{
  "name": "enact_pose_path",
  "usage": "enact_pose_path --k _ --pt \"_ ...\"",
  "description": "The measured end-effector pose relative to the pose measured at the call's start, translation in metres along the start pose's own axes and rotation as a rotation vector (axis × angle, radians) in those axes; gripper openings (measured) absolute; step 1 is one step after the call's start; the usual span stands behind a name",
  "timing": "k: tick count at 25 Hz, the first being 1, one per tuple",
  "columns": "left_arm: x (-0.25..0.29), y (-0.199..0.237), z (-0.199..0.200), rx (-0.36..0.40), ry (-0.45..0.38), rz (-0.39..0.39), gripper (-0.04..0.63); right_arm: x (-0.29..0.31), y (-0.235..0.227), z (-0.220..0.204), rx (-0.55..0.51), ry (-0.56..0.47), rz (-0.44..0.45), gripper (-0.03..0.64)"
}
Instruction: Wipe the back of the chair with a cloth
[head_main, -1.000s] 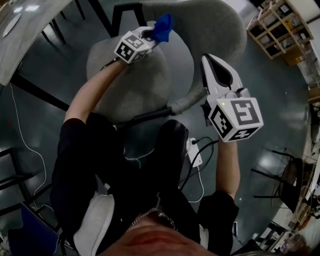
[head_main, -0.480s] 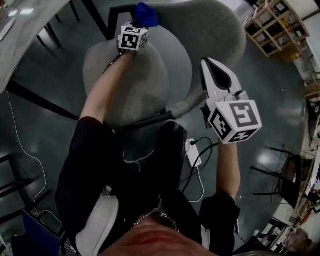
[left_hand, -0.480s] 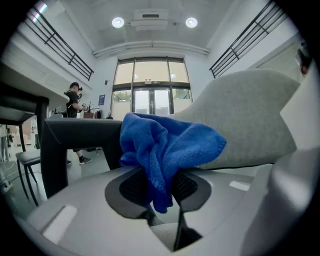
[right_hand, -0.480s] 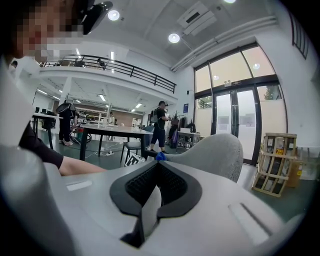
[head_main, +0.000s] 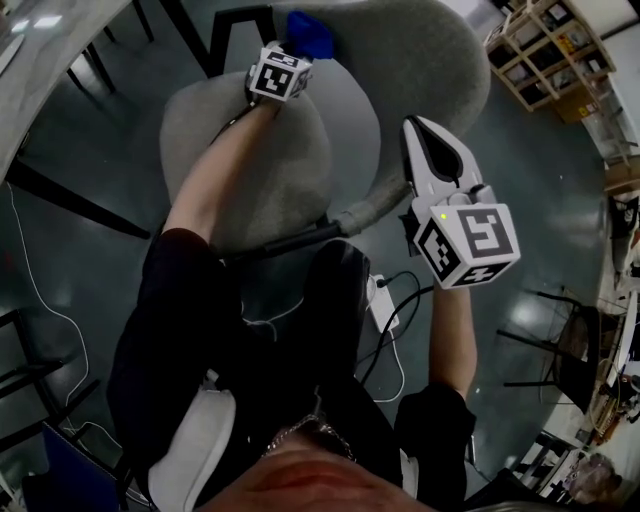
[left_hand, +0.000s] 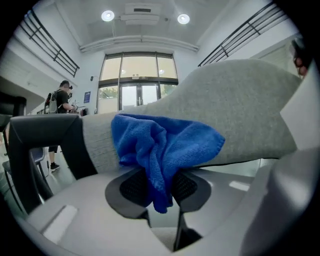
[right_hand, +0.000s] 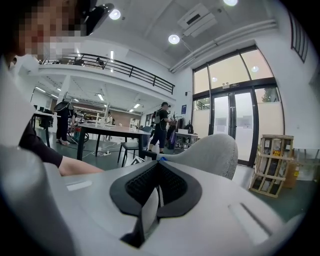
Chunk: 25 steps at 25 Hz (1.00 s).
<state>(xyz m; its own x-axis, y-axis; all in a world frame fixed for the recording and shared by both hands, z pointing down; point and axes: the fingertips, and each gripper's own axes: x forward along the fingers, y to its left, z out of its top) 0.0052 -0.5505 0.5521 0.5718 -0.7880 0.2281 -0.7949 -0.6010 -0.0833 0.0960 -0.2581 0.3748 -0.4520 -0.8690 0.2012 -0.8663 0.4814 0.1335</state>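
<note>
I'm sliding the L gripper (left_hand: 160, 189) along since 1 s ago. It's pinching the blue cloth (left_hand: 162, 145), now pressing on the chair back (left_hand: 245, 110) near its top edge, so wiping's under way. R gripper (right_hand: 156, 186) is idling off to the side, jaws together, empty.

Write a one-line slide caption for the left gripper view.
Left gripper, shut on a blue cloth, at the grey chair back.
</note>
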Motion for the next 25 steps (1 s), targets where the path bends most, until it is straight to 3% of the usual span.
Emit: enact_pose_path --k 7,25 --pt "0.007 -0.018 0.0 -0.029 -0.008 -0.017 0.107 -0.006 -0.001 0.0 -0.003 0.005 -0.001 0.003" --pt "0.006 -0.101 0.008 0.039 -0.019 -0.19 0.108 -0.006 0.008 -0.005 0.0 0.016 0.005 0.003"
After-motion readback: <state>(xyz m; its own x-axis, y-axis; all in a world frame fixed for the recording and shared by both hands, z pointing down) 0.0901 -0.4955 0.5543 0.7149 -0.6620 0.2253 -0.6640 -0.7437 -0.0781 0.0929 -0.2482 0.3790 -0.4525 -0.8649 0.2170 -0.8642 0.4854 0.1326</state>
